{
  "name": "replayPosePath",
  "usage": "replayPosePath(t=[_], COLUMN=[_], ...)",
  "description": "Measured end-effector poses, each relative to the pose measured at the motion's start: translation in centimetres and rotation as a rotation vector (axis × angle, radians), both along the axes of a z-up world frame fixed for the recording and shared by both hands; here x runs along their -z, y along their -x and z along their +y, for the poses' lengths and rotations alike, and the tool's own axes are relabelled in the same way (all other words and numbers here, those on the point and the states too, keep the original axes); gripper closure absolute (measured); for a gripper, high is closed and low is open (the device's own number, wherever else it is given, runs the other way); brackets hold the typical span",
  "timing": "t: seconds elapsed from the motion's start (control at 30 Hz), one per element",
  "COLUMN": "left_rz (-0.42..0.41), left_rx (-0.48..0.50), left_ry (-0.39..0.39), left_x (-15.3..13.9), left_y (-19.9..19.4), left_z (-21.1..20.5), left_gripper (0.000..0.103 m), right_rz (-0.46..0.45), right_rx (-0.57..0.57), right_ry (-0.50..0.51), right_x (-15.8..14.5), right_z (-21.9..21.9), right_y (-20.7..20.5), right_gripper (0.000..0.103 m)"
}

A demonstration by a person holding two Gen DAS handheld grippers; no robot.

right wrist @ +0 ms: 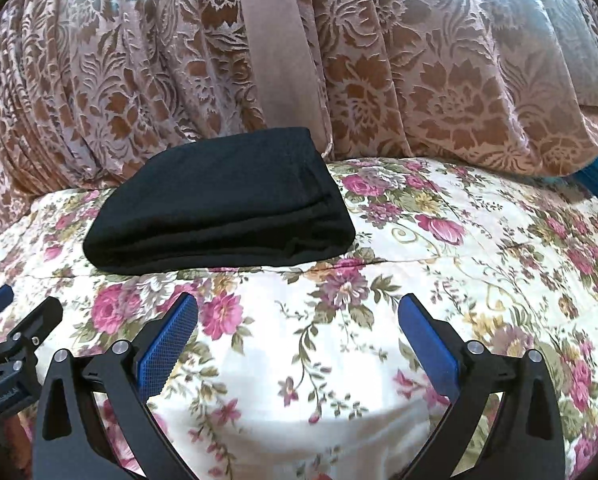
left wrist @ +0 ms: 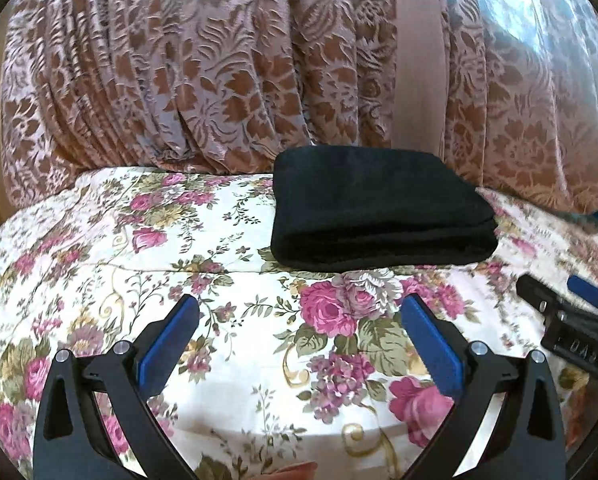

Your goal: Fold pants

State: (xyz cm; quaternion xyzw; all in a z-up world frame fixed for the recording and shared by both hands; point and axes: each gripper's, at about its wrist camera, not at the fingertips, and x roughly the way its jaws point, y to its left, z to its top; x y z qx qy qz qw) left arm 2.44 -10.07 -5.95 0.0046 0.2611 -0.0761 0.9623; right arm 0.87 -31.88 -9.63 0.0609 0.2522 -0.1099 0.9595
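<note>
Floral bedspread (left wrist: pixel 203 256) bears folded pants (left wrist: pixel 379 208), long axis crosswise.

My left claw (left wrist: pixel 299 320) hangs spread wide over the floral bedspread (left wrist: pixel 219 240), holding nothing; the folded black pants (left wrist: pixel 379 208) lie ahead, near the patterned curtain (left wrist: pixel 219 72).

Left tool (left wrist: pixel 299 322), right tool (right wrist: pixel 298 320) both agape

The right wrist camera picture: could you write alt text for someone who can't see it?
Black pants, folded into a neat rectangular stack, lie on a floral bedsheet in front of a brown patterned curtain. In the foreground the open right gripper with blue pads hovers empty over the sheet, short of the pants, and part of the left gripper shows at the left edge.
</note>
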Motion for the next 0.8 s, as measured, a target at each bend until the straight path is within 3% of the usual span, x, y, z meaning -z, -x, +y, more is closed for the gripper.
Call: replayPosePath(t=[0.43, 0.8], left_rz=[-0.006, -0.002], left_rx=[-0.023, -0.035], left_ry=[0.014, 0.008], left_x=[-2.7, -3.0], left_y=[2.8, 3.4], left_z=[0.6, 1.1], left_gripper=[0.002, 0.002], right_rz=[-0.042, -0.052], right_rx=[-0.013, -0.009], right_ry=[0.032, 0.032], right_x=[-3.2, -3.8], right_z=[2.0, 2.4], right_y=[4.4, 5.5], right_gripper=[0.004, 0.004])
